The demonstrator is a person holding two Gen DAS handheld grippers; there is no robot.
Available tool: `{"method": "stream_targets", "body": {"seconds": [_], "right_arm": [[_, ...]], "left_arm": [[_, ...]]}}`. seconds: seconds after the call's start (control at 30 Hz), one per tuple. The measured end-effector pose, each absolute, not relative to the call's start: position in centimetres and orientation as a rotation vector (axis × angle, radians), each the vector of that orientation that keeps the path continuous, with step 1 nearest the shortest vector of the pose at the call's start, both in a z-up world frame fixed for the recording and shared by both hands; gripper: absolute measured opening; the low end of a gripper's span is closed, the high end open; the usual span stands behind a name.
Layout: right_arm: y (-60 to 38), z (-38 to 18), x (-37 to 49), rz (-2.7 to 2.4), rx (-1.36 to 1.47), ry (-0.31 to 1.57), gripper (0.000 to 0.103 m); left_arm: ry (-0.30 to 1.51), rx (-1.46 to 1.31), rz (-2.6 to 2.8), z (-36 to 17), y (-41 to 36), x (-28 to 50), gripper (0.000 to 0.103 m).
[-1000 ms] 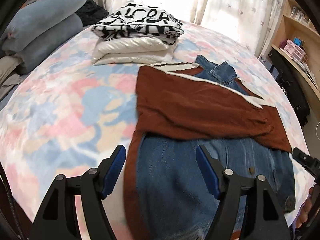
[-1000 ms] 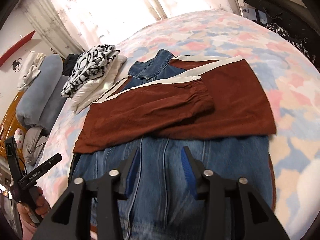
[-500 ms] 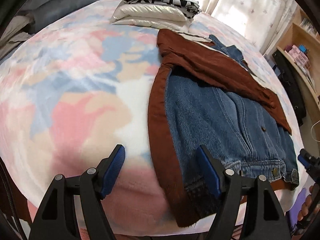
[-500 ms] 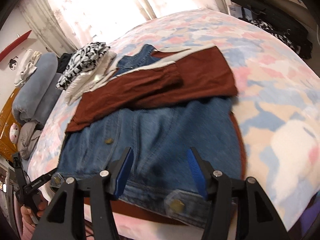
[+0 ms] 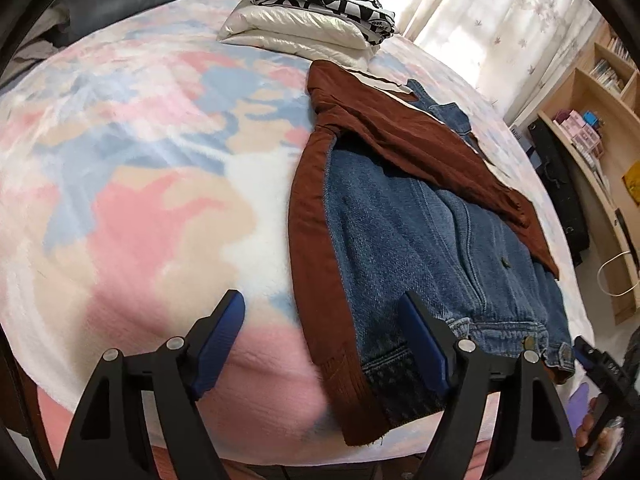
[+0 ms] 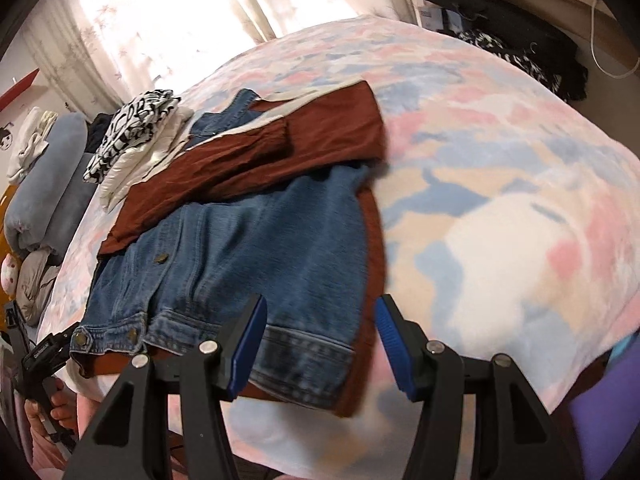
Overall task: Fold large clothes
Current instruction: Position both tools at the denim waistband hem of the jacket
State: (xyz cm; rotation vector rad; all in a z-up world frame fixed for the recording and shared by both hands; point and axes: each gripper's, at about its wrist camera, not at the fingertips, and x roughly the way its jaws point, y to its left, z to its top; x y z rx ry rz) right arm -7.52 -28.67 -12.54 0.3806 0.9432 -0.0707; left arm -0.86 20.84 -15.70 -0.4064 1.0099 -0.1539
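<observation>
My left gripper (image 5: 320,344) is opening over the jacket's (image 5: 420,240) near corner, pads clear of the cloth. My right gripper (image 6: 320,344) has its fingers apart above the hem, gripping nothing. The jacket lies on the blanket (image 5: 140,200), folded clothes (image 5: 312,12) beyond.

Open blanket lying on both sides of the jacket

Bare pastel blanket (image 5: 132,184) is stretching wide to the jacket's (image 5: 420,216) left and right, offering free passage; folded clothes (image 5: 312,12) are crowding the far end, while bolsters (image 6: 44,184) and a shelf unit (image 5: 592,184) are hemming the bed's flanks.
</observation>
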Motion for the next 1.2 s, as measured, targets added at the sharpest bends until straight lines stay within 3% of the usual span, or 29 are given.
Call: {"method": "stream_targets", "body": {"seconds": [0.27,0.63,0.9,1.2], "right_arm": [[-30.2,-14.1,-7.5,-0.027,0.484,0.953,0.057],[-31.4,-15.5,-7.8,0.047,0.618,0.94,0.063],[-30.3,-16.0,-7.5,0.117,0.614,0.941,0.071],[-31.6,-17.1,-7.9,0.329,0.795,0.913,0.071]], "left_arm": [[1.002,-0.475,-0.209,-16.2,21.1,-0.9,0.081],[0.979,-0.53,-0.269,-17.0,20.7,-0.3,0.101],[0.984,-0.524,-0.289,-17.0,20.4,0.2,0.102],[1.003,-0.583,-0.42,-17.5,20.0,-0.3,0.102]]}}
